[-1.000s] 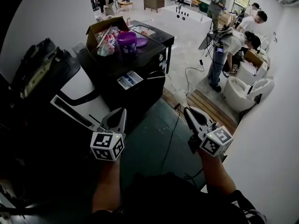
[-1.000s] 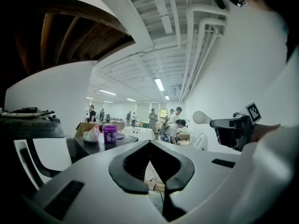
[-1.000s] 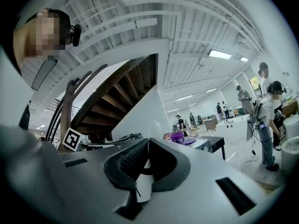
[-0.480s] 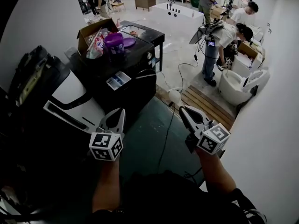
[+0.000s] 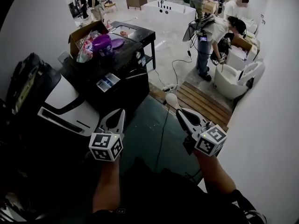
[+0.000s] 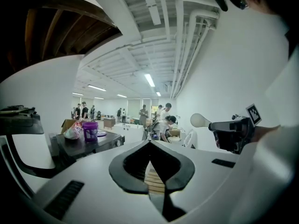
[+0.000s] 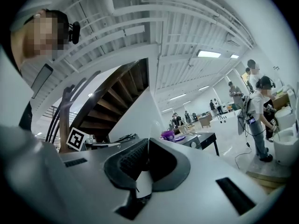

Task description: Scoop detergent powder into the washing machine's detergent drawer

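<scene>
The black washing machine (image 5: 133, 80) stands ahead and to the left, with its detergent drawer (image 5: 108, 82) pulled open, white with blue inside. A purple detergent tub (image 5: 103, 45) sits on top of it, its lid (image 5: 117, 43) lying beside it. My right gripper (image 5: 179, 112) is shut on the handle of a white scoop (image 5: 171, 99), whose round bowl sticks out past the tips, over the floor to the right of the machine. The left gripper view shows that scoop (image 6: 200, 120) too. My left gripper (image 5: 120, 113) hangs shut and empty in front of the machine.
A white appliance (image 5: 65, 101) and a black bag (image 5: 28, 83) stand at the left. A cardboard box (image 5: 81, 31) sits behind the tub. A cable (image 5: 163, 125) crosses the green mat (image 5: 145, 141). A wooden pallet (image 5: 203, 104), a white toilet (image 5: 233, 80) and several people are further off.
The washing machine and room have slid left and up in the head view. The scoop's white bowl has come into view past my right gripper's tips. Both grippers stay shut.
</scene>
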The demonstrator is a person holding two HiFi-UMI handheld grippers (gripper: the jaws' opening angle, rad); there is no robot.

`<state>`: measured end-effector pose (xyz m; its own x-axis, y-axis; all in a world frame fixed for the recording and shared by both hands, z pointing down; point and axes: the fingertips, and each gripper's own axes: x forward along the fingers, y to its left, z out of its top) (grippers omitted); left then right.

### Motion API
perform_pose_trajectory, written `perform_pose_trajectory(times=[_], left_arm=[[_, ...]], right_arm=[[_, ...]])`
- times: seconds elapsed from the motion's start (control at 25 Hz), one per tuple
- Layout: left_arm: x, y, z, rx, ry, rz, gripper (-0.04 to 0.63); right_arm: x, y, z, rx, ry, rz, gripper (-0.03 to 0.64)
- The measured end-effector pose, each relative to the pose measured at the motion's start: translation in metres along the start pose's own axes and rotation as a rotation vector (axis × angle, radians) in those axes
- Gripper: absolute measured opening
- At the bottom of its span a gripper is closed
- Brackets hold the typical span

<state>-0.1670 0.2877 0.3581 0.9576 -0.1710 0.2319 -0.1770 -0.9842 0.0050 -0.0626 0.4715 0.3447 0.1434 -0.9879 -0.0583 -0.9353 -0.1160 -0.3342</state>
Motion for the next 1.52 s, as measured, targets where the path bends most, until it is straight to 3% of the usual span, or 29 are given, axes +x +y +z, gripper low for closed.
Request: perform_pose_trajectory(times=[0.36,0.88,1.52], left_arm=[[0.043,0.035,-0.008,-0.021,0.007,-0.027,0.008],[0.142,0.160,0.001,-0.030,0.026,-0.031,0.008],[0.162,0.274,0.016,-0.026,-0.013,-0.009,0.008]], right_arm=[[0.043,-0.034,-0.006,0.002,0.034,-0.045,0.020],[0.205,-0.083,-0.012,0.018,0.088,-0.028,0.020],[0.330,-0.072,-0.004,-0.042,0.116,-0.010,0.020]])
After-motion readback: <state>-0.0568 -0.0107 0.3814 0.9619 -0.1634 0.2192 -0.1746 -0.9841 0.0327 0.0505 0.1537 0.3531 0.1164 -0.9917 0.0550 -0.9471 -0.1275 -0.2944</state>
